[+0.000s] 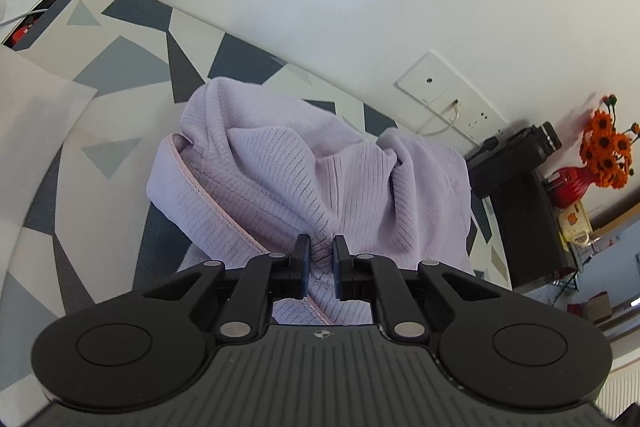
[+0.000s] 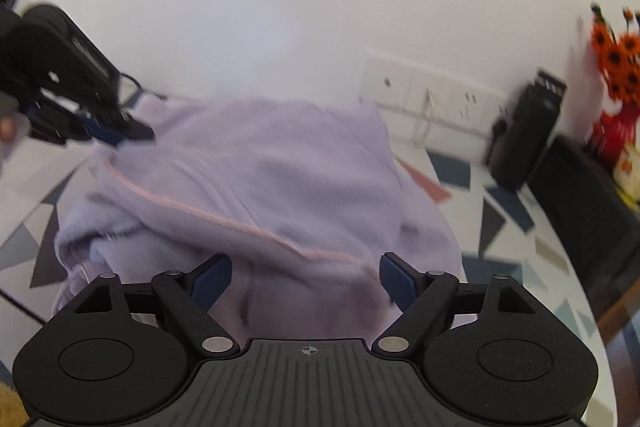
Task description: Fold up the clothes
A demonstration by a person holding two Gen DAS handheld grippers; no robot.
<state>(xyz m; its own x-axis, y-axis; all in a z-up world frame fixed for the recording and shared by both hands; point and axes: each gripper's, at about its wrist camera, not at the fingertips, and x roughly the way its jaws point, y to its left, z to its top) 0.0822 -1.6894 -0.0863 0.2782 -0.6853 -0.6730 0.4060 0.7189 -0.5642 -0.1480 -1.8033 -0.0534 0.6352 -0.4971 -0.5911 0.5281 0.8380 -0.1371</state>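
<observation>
My left gripper (image 1: 320, 259), bottom center of its view, is pinched on a bunch of the lilac sweater (image 1: 304, 179), right by the pink-trimmed edge, so I'd guess I'm holding that side to pull it out flat. The sweater's a crumpled heap mid-frame on the patterned counter (image 1: 132, 27). My right gripper (image 2: 306, 277) is spread wide over the fabric, gripping nothing, probably lining up on the trim (image 2: 224, 217) for a second grab.

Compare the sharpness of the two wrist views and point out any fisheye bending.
Left wrist view: sharp, the lilac sweater shows its ribbing, pinched by the left gripper; the table edge bows into a curve. Right wrist view: motion-blurred, the sweater's knit smears, the orange flowers streak, while the open right gripper itself stays crisp.
</observation>
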